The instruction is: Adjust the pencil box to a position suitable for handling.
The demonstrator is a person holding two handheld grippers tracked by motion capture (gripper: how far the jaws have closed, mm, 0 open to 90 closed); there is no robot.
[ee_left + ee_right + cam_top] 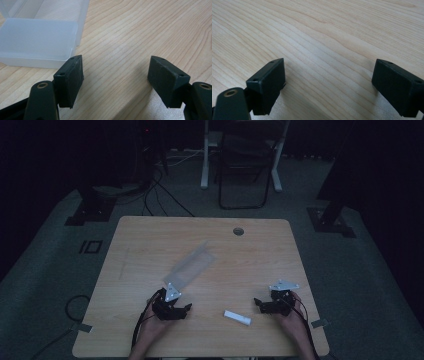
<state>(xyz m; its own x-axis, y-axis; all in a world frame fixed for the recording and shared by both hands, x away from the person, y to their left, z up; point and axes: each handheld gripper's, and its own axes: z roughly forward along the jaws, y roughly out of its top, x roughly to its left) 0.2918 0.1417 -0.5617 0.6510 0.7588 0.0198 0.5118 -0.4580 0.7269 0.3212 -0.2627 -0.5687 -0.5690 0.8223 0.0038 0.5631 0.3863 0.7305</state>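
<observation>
Table (150, 240): light wood-grain top, rounded corners, round cable hole (238, 231) near the far edge, right of centre. Dim room; dark carpet around.

Left tool (186, 307): sits near the near edge, left of centre, held by the person's left hand (152, 327). Jaws spread wide, nothing between them; bare wood grain shows in the gap in the left gripper view (115, 72). Pads are black, blocky, matte.

Clear plastic box (190, 265): translucent, frosted, rectangular with softly rounded corners, lying slantwise from mid-table toward the left tool. In the left gripper view the box (37, 40) lies just beyond the left-hand pad; whether it touches the pad, I cannot tell.

Right tool (256, 302): near the near right corner, held by the right hand (292, 320), jaws pointing toward the table's middle. Jaws spread, empty; plain wood between them in the right gripper view (328, 80).

Small white block (237, 317): short, bar-shaped, lying flat close to the near edge, between the two tools, nearer the right one, apart from both.

Open room: far half of the table and the left and right edges are bare wood.
</observation>
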